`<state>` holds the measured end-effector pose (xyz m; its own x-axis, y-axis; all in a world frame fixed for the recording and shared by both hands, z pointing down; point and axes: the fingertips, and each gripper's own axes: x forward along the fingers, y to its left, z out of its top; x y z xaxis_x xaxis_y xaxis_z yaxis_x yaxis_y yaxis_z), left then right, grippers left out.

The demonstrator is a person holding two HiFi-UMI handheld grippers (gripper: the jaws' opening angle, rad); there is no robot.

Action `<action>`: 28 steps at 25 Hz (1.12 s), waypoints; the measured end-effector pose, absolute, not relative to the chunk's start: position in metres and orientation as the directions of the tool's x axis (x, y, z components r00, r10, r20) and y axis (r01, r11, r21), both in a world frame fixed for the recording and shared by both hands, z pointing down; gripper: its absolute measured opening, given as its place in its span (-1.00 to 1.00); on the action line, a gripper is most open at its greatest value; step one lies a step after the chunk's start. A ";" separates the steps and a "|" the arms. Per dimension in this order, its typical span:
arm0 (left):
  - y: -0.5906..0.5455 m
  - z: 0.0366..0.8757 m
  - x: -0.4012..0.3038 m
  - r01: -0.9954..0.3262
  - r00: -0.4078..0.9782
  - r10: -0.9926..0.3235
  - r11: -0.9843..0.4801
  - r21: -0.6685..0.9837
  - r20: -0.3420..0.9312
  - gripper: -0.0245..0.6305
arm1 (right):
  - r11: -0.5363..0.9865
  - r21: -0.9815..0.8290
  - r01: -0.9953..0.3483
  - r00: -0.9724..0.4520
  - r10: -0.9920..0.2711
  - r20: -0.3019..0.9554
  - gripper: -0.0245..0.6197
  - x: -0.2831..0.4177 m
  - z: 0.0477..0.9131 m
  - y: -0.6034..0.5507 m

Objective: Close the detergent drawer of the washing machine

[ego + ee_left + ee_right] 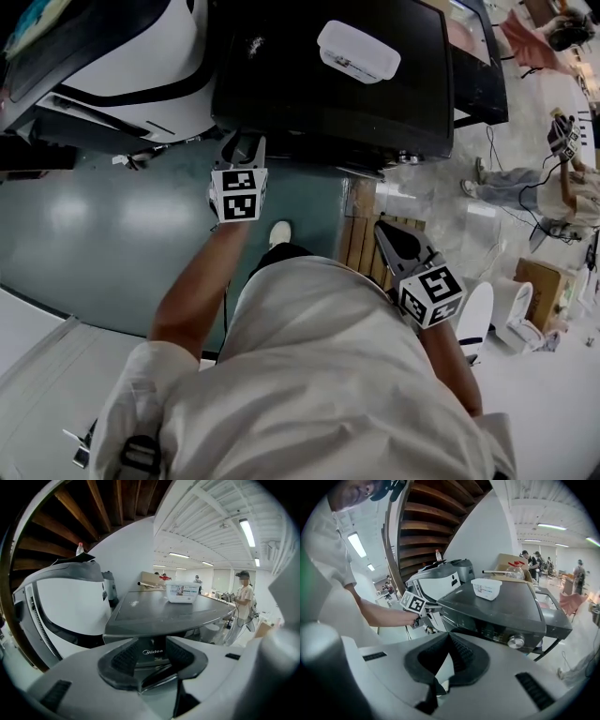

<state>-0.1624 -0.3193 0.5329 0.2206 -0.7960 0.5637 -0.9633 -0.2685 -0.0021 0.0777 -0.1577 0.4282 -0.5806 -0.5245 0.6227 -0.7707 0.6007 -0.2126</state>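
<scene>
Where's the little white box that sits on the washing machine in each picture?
Head view: white box, top, right of centre.
Left gripper view: white box, middle, a bit right.
Right gripper view: white box, just above the middle.
Shared landmark: the washing machine, its dark top under it.

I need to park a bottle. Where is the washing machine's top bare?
The washing machine top is bare left of the white box and along the front edge before it. The front left corner is crowded: the left gripper sits there.
</scene>
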 end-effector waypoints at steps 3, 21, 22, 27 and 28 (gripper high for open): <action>-0.305 0.520 -0.161 -0.971 0.188 -0.812 -0.237 -0.017 0.553 -0.38 | 0.616 -0.215 -0.757 -0.599 -0.525 0.604 -0.91 0.091 0.424 -0.147; -0.137 0.430 -0.102 -0.984 0.170 -0.869 -0.178 0.027 0.464 -0.53 | 0.733 -0.260 -0.628 -0.735 -0.449 0.508 -0.91 0.143 0.421 -0.047; -0.125 0.426 -0.097 -0.983 0.177 -0.869 -0.180 0.040 0.461 -0.56 | 0.739 -0.262 -0.620 -0.740 -0.441 0.507 -0.91 0.145 0.423 -0.040; -0.070 0.415 -0.068 -0.971 0.238 -0.852 -0.223 0.088 0.466 -0.71 | 0.765 -0.266 -0.587 -0.759 -0.406 0.508 -0.91 0.151 0.429 -0.006; -0.060 0.412 -0.063 -0.968 0.248 -0.849 -0.232 0.092 0.466 -0.75 | 0.770 -0.265 -0.581 -0.764 -0.403 0.504 -0.91 0.152 0.428 -0.001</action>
